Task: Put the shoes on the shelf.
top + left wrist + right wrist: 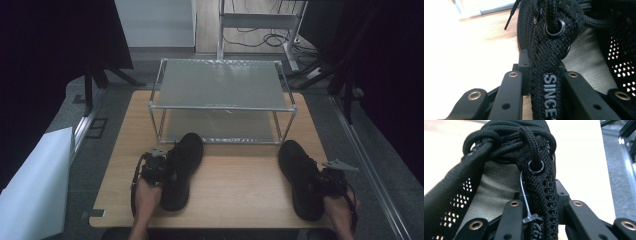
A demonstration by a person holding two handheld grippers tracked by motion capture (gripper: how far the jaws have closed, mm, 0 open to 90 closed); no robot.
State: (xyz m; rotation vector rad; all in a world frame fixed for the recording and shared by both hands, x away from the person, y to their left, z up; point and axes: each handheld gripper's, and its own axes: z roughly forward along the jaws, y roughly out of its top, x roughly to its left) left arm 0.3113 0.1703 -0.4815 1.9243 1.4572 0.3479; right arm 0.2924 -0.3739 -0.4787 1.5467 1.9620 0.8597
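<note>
Two black knit lace-up shoes on the wooden table point(235, 180): left shoe point(183, 167) near front-left edge, collar clamped by left hand-held gripper point(156, 167); right shoe point(298, 177) near front-right corner, collar clamped by right hand-held gripper point(331, 181).

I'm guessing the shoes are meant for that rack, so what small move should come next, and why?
Probably lift both shoes straight up a little. Each hand-held gripper is already shut on a collar edge: the left hand-held gripper on the left shoe, the right hand-held gripper on the right shoe. Both soles rest on the table, in front of the rack.
</note>
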